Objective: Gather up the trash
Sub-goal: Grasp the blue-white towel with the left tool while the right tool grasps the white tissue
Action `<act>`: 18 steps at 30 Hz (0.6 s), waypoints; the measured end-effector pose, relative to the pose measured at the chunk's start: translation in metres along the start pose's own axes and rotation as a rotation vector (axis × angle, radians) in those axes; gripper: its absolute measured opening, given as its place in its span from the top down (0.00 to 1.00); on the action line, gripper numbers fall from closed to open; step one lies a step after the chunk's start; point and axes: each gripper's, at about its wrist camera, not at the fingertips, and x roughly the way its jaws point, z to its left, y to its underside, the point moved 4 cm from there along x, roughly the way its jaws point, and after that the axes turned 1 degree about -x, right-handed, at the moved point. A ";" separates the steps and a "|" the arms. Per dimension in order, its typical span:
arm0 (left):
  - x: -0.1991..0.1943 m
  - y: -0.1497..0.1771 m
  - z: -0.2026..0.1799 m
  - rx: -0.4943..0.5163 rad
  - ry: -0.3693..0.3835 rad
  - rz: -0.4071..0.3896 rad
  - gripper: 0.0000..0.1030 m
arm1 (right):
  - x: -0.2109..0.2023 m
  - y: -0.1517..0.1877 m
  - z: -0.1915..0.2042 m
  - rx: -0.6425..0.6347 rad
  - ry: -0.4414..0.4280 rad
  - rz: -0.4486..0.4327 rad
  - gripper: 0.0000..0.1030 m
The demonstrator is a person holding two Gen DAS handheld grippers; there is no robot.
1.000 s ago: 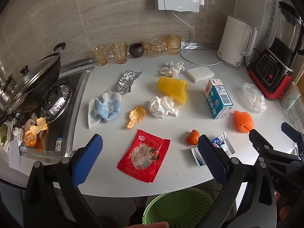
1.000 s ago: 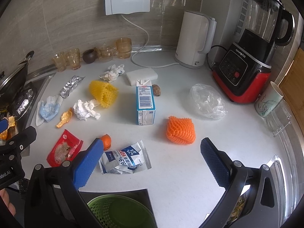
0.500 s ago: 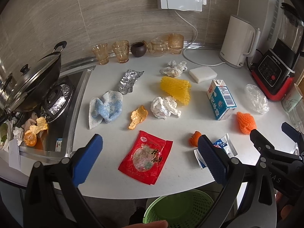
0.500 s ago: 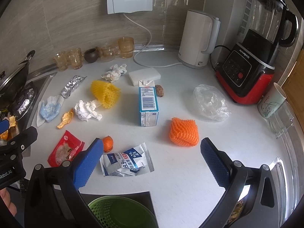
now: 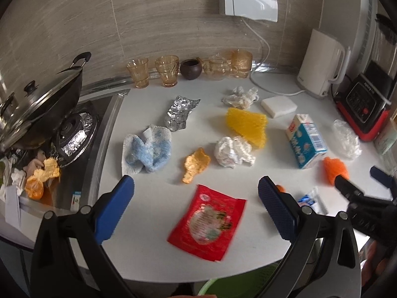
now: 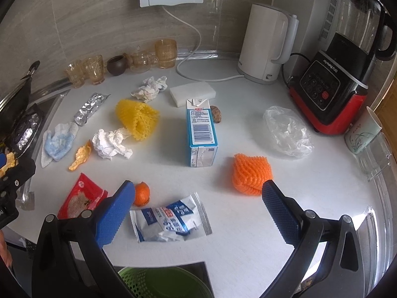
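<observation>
Trash lies scattered on the white counter (image 5: 153,198). My left gripper (image 5: 196,207) hangs open just above and in front of a red snack packet (image 5: 208,226). Beyond it lie an orange peel (image 5: 196,164), a crumpled white paper (image 5: 233,151), a yellow foam net (image 5: 248,124), foil (image 5: 180,113) and a blue-and-white cloth (image 5: 148,152). My right gripper (image 6: 198,209) is open over a blue-and-white wrapper (image 6: 171,218), with a small orange (image 6: 141,193), an orange foam net (image 6: 251,171) and a milk carton (image 6: 201,131) behind it. A green basket (image 6: 161,285) sits below the counter edge.
A kettle (image 6: 265,42), a red blender (image 6: 340,74), a paper cup (image 6: 362,131), a clear plastic bag (image 6: 287,131) and a white sponge (image 6: 192,94) stand at the right. Glass cups (image 5: 166,72) line the back wall. A stove with a lidded wok (image 5: 42,109) is at the left.
Both grippers have moved forward and lower over the counter, so the trash looks bigger. The basket has slid toward the bottom edge. Nothing has been taken hold of.
</observation>
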 end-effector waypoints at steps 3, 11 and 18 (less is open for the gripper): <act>0.018 -0.003 0.014 0.013 0.011 0.013 0.07 | 0.012 -0.007 0.003 0.008 0.009 -0.004 0.02; 0.079 -0.018 0.059 0.087 0.029 0.007 0.07 | 0.037 -0.020 0.024 0.033 -0.024 -0.033 0.02; 0.136 -0.027 0.084 0.152 0.039 0.034 0.07 | 0.048 -0.019 0.067 0.054 -0.121 -0.037 0.02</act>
